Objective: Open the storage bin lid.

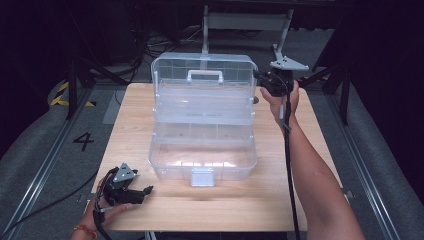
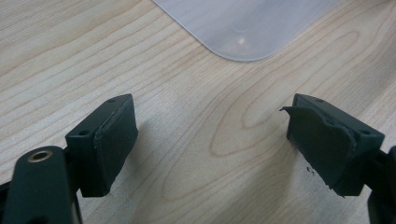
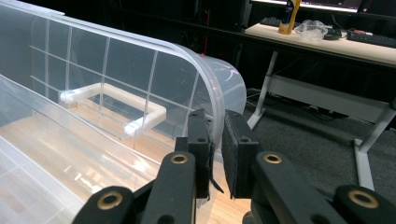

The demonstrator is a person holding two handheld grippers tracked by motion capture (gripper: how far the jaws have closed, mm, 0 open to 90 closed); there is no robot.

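box: a clear plastic toolbox (image 1: 202, 145) stands open in the middle of the wooden table (image 1: 165, 210), taken here as the landmark.
lid: the box's lid (image 1: 202, 75) is swung up and back, standing upright at the box's far edge; its ribbed grid shows in the right gripper view.
handle: a white carry handle (image 1: 205, 76) sits on the lid's face, above the box's trays.
trays: stepped clear tiers (image 1: 202, 107) rise between the box's base and the lid, with divider walls dimly seen.
contents: no item can be made out inside the base or tiers; through the clear plastic only the wood below is seen.
latch: a pale clasp (image 1: 202, 176) hangs at the box's near front wall.
right gripper: the right gripper (image 1: 261, 80) is at the lid's right upper corner, its jaws pinched tight on the lid's rim (image 3: 215, 122).
left gripper: the left gripper (image 1: 149, 190) lies low on the table, near the box's near left corner and apart from it, jaws spread wide with nothing between them.
writing: a black "4" (image 1: 83, 140) is marked on the grey floor, left of the box; no brand or label can be read on the box.
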